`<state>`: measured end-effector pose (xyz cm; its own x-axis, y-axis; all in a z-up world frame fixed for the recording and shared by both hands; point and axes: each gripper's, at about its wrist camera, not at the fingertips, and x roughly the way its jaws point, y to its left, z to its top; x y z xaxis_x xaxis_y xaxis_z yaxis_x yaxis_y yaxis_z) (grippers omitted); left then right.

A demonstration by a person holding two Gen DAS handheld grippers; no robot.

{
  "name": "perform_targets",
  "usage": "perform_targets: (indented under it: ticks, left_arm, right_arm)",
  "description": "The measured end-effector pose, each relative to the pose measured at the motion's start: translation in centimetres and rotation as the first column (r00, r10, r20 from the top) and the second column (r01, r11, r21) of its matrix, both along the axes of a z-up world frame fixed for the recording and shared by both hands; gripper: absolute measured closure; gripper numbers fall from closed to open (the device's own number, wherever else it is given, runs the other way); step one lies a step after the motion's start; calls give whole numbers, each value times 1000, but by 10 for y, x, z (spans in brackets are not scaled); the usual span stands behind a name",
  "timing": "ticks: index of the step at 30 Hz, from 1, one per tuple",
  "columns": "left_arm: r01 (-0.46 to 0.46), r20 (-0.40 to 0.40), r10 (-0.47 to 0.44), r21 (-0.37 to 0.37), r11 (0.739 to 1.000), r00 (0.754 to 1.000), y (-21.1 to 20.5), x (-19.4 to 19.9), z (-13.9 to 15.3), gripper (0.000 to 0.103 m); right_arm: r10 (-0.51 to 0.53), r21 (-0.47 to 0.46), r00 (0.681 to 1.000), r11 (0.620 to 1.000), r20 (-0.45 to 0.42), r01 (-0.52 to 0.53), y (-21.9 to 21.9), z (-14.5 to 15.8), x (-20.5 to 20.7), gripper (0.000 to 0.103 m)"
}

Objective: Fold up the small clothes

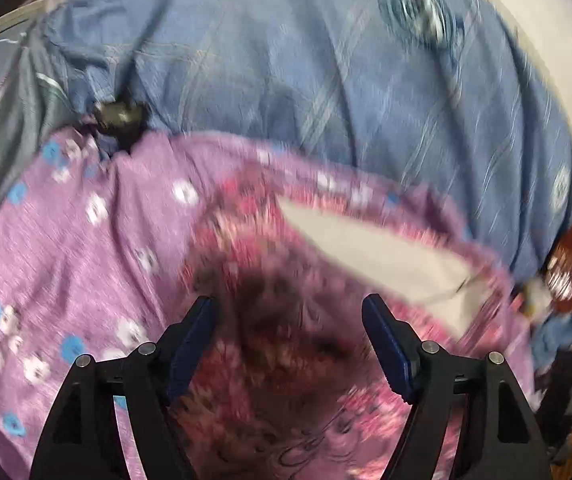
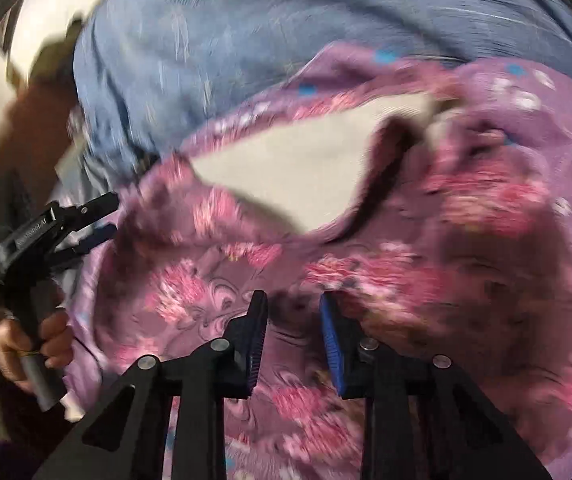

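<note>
Both claws are over the purple floral garment [image 1: 98,216], which lies spread on the blue bedsheet [image 1: 286,60] with a pale lining patch [image 1: 370,256] showing. My left gripper [image 1: 290,340] stands wide apart, nothing between the pads. My right gripper [image 2: 294,336] is narrower, jaws still parted, cloth below but not pinched as far as I can tell through the blur. Judging it, I'd want each claw to bite one edge cleanly, a single layer, then lift together so the fold lands square.
</note>
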<state>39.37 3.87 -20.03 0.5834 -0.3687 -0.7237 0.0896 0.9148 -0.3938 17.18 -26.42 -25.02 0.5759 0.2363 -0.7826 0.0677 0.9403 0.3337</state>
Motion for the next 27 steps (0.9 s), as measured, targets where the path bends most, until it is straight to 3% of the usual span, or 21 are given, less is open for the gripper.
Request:
perform_targets:
  ticks: [6, 8, 9, 11, 14, 17, 20, 21, 23, 25, 27]
  left_arm:
    - [-40, 1, 40, 78, 996, 999, -15, 15, -20, 29]
    - [-70, 22, 70, 45, 996, 997, -6, 16, -19, 29]
    - [-85, 39, 83, 36, 996, 996, 5, 13, -18, 29]
    - [-114, 64, 111, 42, 993, 992, 12, 11, -16, 29]
    - [-151, 51, 149, 35, 988, 988, 20, 10, -21, 29]
    - [-205, 33, 204, 25, 978, 978, 28, 12, -26, 29]
    - [-278, 26, 277, 110, 954, 961, 35, 18, -35, 29]
    - [-301, 11, 302, 124, 946, 953, 39, 20, -39, 29]
    - [-338, -27, 342, 95, 936, 939, 49, 24, -49, 29]
    - [-350, -65, 353, 60, 935, 933, 55, 27, -54, 29]
    - [-348, -51, 352, 68, 935, 935, 53, 27, -51, 29]
  right_arm:
    - [-40, -50, 999, 998, -26, 39, 9, -7, 86, 80]
    - [-95, -37, 995, 995, 35, 96, -8, 2, 114, 84]
    - [-177, -8, 978, 984, 109, 178, -25, 12, 126, 84]
    - [-307, 54, 937, 952, 168, 302, -51, 24, 132, 76]
    - [-362, 127, 912, 931, 193, 343, -77, 39, 117, 76]
    - [-347, 90, 908, 938, 233, 335, -88, 50, 79, 76]
    - [-366, 78, 908, 931, 204, 357, -104, 49, 42, 72]
    - [-379, 64, 904, 925, 196, 374, -109, 48, 39, 69]
    - [-413, 33, 888, 909, 200, 415, -121, 46, 20, 47]
    - [-421, 32, 886, 906, 194, 423, -128, 45, 16, 34]
    - [-389, 23, 901, 920, 193, 392, -128, 44, 17, 33]
